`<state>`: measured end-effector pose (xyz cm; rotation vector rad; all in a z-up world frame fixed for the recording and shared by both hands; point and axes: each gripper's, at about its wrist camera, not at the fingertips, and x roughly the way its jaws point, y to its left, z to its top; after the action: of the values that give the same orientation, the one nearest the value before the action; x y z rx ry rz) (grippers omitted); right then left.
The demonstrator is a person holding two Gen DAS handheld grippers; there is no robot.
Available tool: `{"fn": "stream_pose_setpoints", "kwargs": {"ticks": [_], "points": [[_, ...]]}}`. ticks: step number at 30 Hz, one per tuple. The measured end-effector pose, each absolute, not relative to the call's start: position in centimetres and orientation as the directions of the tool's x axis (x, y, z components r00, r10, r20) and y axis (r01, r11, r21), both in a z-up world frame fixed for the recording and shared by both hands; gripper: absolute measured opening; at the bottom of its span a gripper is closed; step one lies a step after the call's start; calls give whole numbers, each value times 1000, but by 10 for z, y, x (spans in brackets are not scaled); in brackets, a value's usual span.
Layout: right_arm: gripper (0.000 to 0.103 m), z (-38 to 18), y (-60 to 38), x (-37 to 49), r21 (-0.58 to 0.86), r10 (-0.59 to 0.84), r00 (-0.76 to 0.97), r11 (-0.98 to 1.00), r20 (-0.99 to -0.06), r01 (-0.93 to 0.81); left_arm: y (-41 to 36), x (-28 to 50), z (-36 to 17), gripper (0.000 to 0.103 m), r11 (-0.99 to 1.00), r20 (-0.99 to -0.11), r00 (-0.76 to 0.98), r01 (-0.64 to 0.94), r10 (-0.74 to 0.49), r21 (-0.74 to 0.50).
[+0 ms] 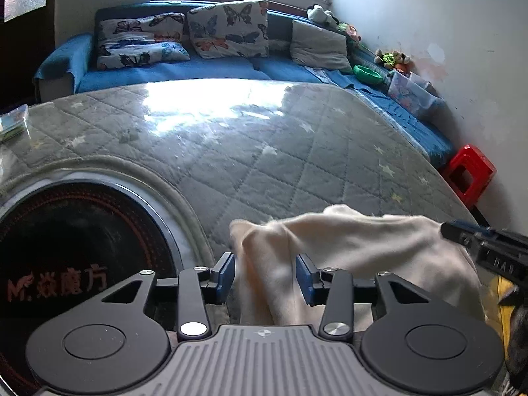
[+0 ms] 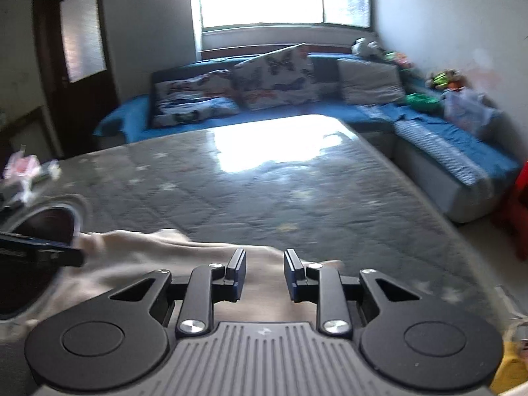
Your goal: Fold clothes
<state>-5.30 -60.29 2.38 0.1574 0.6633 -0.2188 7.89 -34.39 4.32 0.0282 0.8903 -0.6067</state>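
A cream-white garment [image 1: 363,241] lies bunched near the front edge of the grey quilted table cover [image 1: 264,151]. My left gripper [image 1: 265,277] stands open over its left part; a fold of the cloth rises between the blue pads, which do not press on it. In the right wrist view the same garment [image 2: 148,254] spreads under my right gripper [image 2: 265,274], whose jaws are a little apart with cloth showing in the gap. The right gripper's tip [image 1: 488,247] reaches over the garment's right end. The left gripper [image 2: 39,250] shows at the left edge of the right wrist view.
A round black cooktop [image 1: 76,241] is set into the table at the left. A blue corner sofa [image 1: 198,69] with butterfly pillows [image 1: 227,29] runs behind and along the right wall. A red stool [image 1: 468,171] stands at the right. Small packets [image 2: 23,168] lie at the table's left.
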Motion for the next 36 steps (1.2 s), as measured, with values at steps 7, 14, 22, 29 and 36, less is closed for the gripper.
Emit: {"fn": "stream_pose_setpoints", "kwargs": {"ticks": [7,14,22,29,36], "points": [[38,11,-588,-28,94,-101,763,974,-639,207,-348,91,42,52,844,-742,480,493,-467,-212],[39,0,-583,-19,69,-112,752,976,-649,206,-355,99,28,55,853,-764,467,482,-445,-201],[40,8,-564,-14,62,-78,772,987,-630,151,-354,96,29,59,851,-759,476,489,-445,-192],[43,1,-541,3,28,-65,768,994,-637,108,-342,94,32,66,854,-757,482,484,-442,-190],[43,7,-524,9,20,-42,781,997,-623,69,-323,95,35,71,867,-751,500,461,-431,-190]]}}
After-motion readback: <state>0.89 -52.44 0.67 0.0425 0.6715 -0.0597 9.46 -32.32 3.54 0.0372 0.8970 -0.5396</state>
